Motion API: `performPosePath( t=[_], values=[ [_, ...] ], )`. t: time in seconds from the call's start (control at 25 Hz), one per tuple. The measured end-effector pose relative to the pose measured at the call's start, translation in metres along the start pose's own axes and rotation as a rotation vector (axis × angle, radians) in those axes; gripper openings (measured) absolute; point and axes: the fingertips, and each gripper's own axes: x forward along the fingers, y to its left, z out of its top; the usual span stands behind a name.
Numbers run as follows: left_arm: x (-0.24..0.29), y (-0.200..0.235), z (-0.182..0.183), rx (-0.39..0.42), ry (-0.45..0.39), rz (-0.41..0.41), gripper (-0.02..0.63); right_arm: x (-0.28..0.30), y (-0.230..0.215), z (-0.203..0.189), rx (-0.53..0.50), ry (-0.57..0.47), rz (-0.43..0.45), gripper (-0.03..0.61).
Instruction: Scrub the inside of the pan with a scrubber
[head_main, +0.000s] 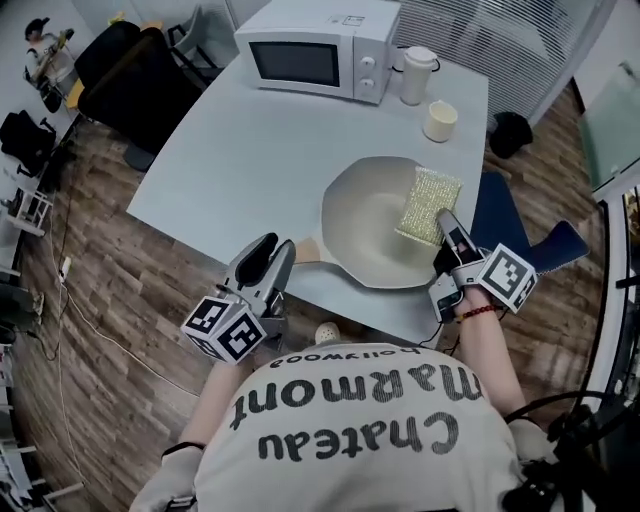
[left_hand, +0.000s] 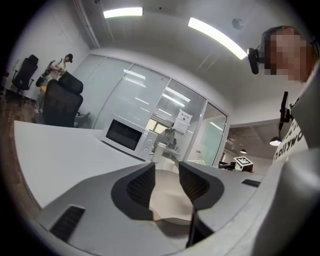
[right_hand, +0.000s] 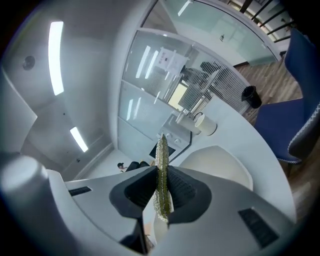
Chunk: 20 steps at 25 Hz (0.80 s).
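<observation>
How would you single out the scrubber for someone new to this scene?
On the pale table, find the white pan near the person's edge. Over its right rim is the scrubber, pinched in the right claw: a flat mesh pad, the only yellow-green, textured thing there.

The person's shirt (head_main: 350, 440) reads "Chateau Marmont" and "Hollywood", upside down.

A pale grey flat-topped table (head_main: 230, 150) is carrying four things. A white boxy microwave (head_main: 315, 50) is standing at its far edge. A white lidded jug (head_main: 417, 75) and a small cream cup (head_main: 440, 121) are sitting just right of it. A cream round pan (head_main: 372, 235) is resting near the near right corner.
</observation>
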Motion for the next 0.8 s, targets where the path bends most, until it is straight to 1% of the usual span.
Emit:
performPosePath(
  t=[0.08,0.12,0.2,0.24,0.28,0.32,0.36,0.4,0.48,0.52,0.56,0.6,0.64,0.68,0.8],
  values=[
    [0.014,0.013,-0.005,-0.024,0.076,-0.055,0.165,0.015,0.013,0.002,0.001,-0.027,0.063,0.059],
    [0.02,0.018,-0.01,-0.036,0.132,-0.087,0.19,0.021,0.016,0.002,0.002,-0.041,0.072,0.06],
    [0.031,0.026,-0.025,-0.028,0.273,-0.156,0.217,0.025,0.014,-0.002,-0.001,-0.057,-0.004,0.058],
    [0.035,0.027,-0.035,0.002,0.355,-0.192,0.237,0.03,0.016,-0.003,-0.021,-0.062,-0.017,0.058],
    [0.039,0.028,-0.046,0.051,0.443,-0.228,0.27,0.037,0.022,-0.005,-0.063,-0.065,0.005,0.058],
    [0.041,0.028,-0.058,0.118,0.532,-0.26,0.281,0.043,0.028,-0.007,-0.126,-0.061,0.025,0.058],
    [0.042,0.028,-0.071,0.197,0.618,-0.288,0.305,0.047,0.031,-0.01,-0.21,-0.047,0.022,0.059],
    [0.042,0.028,-0.083,0.283,0.695,-0.311,0.328,0.05,0.033,-0.014,-0.31,-0.022,0.005,0.059],
    [0.043,0.031,-0.104,0.448,0.815,-0.341,0.328,0.057,0.039,-0.029,-0.503,0.065,-0.035,0.058],
    [0.046,0.032,-0.113,0.521,0.857,-0.349,0.328,0.062,0.042,-0.038,-0.578,0.116,-0.049,0.06],
    [0.049,0.033,-0.121,0.584,0.89,-0.355,0.33,0.068,0.044,-0.046,-0.629,0.161,-0.053,0.059],
    [0.052,0.034,-0.127,0.632,0.916,-0.362,0.331,0.075,0.046,-0.053,-0.658,0.195,-0.044,0.06],
    [0.055,0.033,-0.133,0.658,0.937,-0.374,0.331,0.082,0.048,-0.059,-0.668,0.217,-0.026,0.058],
    [0.058,0.029,-0.138,0.66,0.951,-0.392,0.336,0.088,0.05,-0.063,-0.666,0.227,-0.002,0.059],
    [0.063,0.017,-0.147,0.625,0.984,-0.444,0.341,0.105,0.058,-0.071,-0.647,0.226,0.097,0.06]
  ],
)
